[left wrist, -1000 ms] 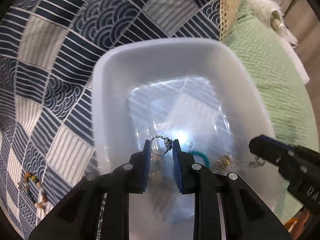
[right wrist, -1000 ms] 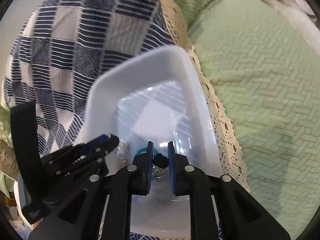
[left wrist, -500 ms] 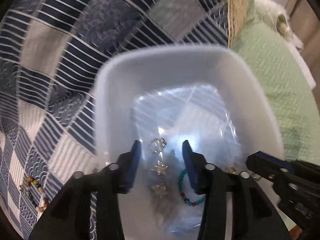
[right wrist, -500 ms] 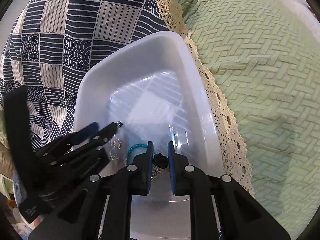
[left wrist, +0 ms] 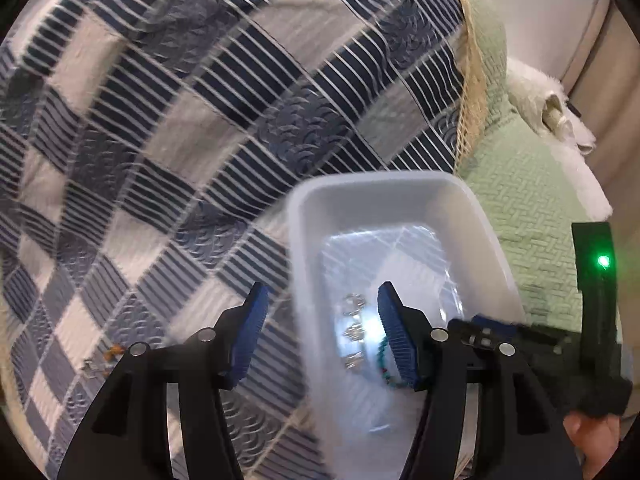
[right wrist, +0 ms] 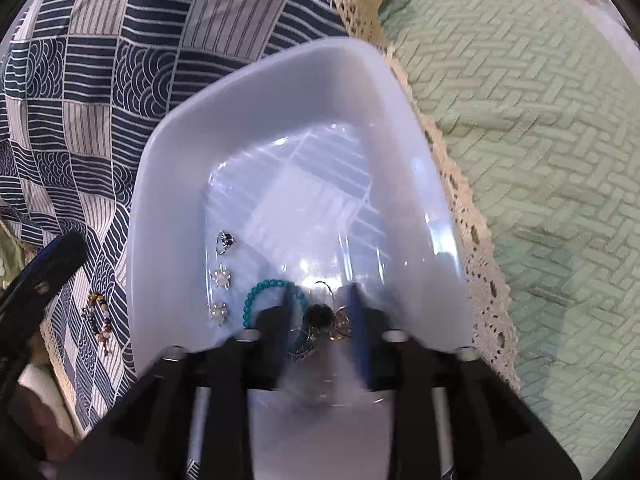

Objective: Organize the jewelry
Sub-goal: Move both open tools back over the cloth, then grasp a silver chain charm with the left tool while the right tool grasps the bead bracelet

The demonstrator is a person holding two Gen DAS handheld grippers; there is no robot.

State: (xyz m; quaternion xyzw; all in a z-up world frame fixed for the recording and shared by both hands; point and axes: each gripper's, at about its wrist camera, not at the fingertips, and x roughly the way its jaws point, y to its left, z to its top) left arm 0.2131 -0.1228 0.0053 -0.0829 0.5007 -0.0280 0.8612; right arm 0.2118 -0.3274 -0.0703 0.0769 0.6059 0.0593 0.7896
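Motion blur smears the right gripper (right wrist: 320, 312), hiding jewelry behind it

Teal bracelet (right wrist: 260, 294) – flat in white tub (right wrist: 256, 92), beside silver earrings (right wrist: 221, 276).

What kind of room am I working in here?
Probably a bedroom: the white tray of jewelry sits on a navy patchwork quilt with a lace trim, laid over a green woven bedspread. A white fluffy pillow or throw lies beyond.

Bright, motion-blurred, fisheye-warped edges
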